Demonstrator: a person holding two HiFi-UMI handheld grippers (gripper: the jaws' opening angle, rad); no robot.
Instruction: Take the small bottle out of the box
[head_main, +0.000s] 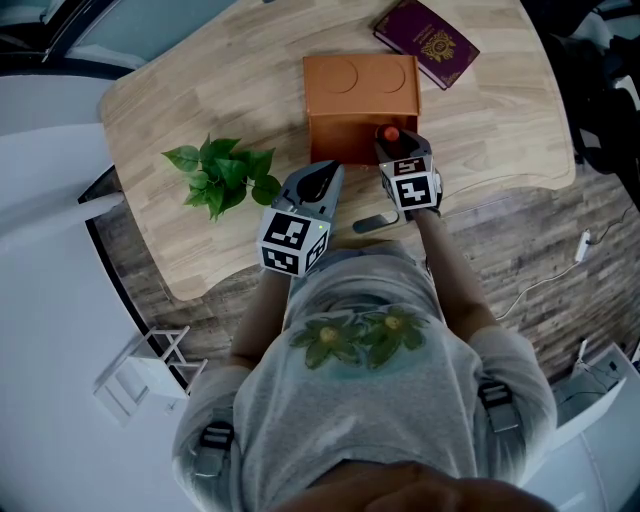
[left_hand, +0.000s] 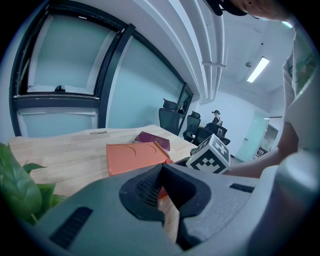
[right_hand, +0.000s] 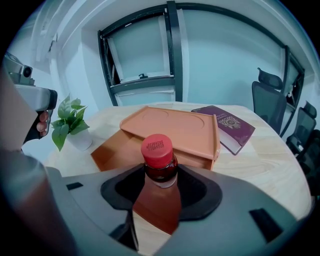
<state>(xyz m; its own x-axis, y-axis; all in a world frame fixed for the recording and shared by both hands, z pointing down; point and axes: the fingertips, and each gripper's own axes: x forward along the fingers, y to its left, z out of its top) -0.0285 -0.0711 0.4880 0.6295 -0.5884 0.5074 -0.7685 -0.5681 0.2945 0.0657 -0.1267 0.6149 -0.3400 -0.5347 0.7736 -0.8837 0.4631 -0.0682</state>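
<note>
A small brown bottle with a red cap (right_hand: 156, 150) stands upright between the jaws of my right gripper (right_hand: 157, 187), which is shut on it. In the head view the cap (head_main: 390, 133) shows at the near right corner of the orange box (head_main: 345, 130), with the right gripper (head_main: 393, 145) around it. The box's lid (right_hand: 175, 125), marked with two round recesses, is raised behind the bottle. My left gripper (head_main: 325, 172) hovers just left of it at the box's near edge. Its jaws (left_hand: 169, 205) are shut, with nothing between them.
A maroon passport (head_main: 427, 42) lies on the wooden table (head_main: 200, 90) behind the box on the right. A small potted plant (head_main: 222, 175) stands left of the left gripper. The table's near edge curves just under my arms. A white cable (head_main: 545, 280) runs over the floor.
</note>
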